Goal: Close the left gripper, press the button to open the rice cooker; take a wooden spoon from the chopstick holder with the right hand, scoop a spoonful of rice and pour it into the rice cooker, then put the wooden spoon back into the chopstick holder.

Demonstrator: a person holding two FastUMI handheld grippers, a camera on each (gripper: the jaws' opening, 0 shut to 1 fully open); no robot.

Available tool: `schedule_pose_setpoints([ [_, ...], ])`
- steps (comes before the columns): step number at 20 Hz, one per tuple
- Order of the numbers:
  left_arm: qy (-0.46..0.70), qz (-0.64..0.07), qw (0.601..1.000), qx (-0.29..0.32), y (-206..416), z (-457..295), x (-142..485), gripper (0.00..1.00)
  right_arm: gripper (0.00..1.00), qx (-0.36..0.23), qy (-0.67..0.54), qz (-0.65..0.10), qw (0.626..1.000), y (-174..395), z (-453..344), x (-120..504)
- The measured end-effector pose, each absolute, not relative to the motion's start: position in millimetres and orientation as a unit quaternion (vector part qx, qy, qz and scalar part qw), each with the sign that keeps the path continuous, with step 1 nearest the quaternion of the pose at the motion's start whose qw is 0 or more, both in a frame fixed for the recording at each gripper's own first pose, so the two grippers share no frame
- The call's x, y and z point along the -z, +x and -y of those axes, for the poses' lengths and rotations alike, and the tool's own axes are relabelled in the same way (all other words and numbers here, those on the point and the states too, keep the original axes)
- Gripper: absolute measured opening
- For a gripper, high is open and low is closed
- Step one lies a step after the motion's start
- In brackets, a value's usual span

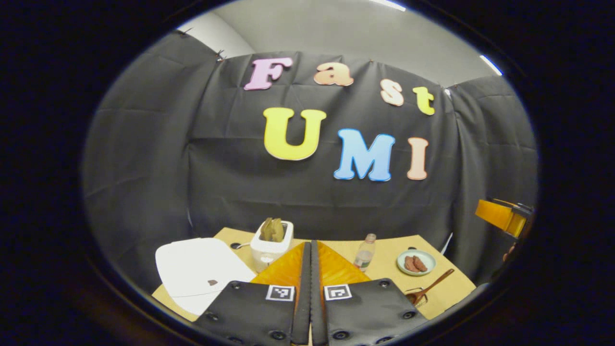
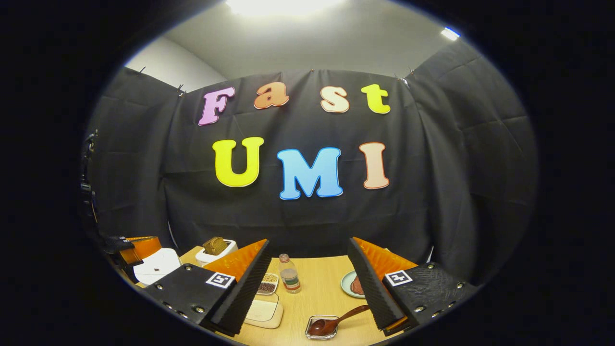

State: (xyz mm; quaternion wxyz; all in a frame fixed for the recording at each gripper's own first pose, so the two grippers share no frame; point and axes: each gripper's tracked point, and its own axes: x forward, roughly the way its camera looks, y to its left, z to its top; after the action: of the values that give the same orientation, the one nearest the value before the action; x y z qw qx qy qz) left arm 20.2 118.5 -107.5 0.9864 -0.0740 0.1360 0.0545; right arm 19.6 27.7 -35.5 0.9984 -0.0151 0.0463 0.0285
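The white rice cooker point(image 1: 197, 266) sits at the table's left with its lid down and a small dark mark point(image 1: 211, 282) near its front. My left gripper point(image 1: 310, 242) is shut and empty, held above the table to the right of the cooker. The wooden spoon point(image 1: 430, 288) rests with its bowl in a small clear holder point(image 1: 415, 297) at the front right. In the right gripper view, my right gripper point(image 2: 308, 245) is open and empty, above the spoon point(image 2: 336, 323) and its holder point(image 2: 321, 327). A dish of white rice point(image 2: 262, 310) lies left of the holder. The rice cooker point(image 2: 156, 264) and the left gripper point(image 2: 129, 247) are at the left edge.
A white toaster point(image 1: 271, 240) holding bread stands at the back. A small bottle point(image 2: 289, 274) stands mid-table. A plate with brown meat pieces point(image 1: 416, 262) is at the right. A small tray of grains point(image 2: 267, 283) sits behind the rice dish. The right gripper point(image 1: 502, 216) hangs at the far right.
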Motion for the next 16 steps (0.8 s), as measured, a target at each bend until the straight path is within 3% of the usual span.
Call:
schedule_pose_setpoints([
  [4,-0.113,-0.22,0.966,-0.074,14,-169,167,0.09,0.98,-0.035,-0.018,-0.063,0.997,21,-34,49],
  [9,-0.139,-0.292,0.935,-0.147,-7,-248,227,0.09,0.98,-0.039,-0.02,-0.082,0.996,27,-37,65],
  [16,-0.159,-0.331,0.911,-0.188,-4,-299,270,0.09,0.98,-0.041,-0.022,-0.092,0.995,33,-38,73],
])
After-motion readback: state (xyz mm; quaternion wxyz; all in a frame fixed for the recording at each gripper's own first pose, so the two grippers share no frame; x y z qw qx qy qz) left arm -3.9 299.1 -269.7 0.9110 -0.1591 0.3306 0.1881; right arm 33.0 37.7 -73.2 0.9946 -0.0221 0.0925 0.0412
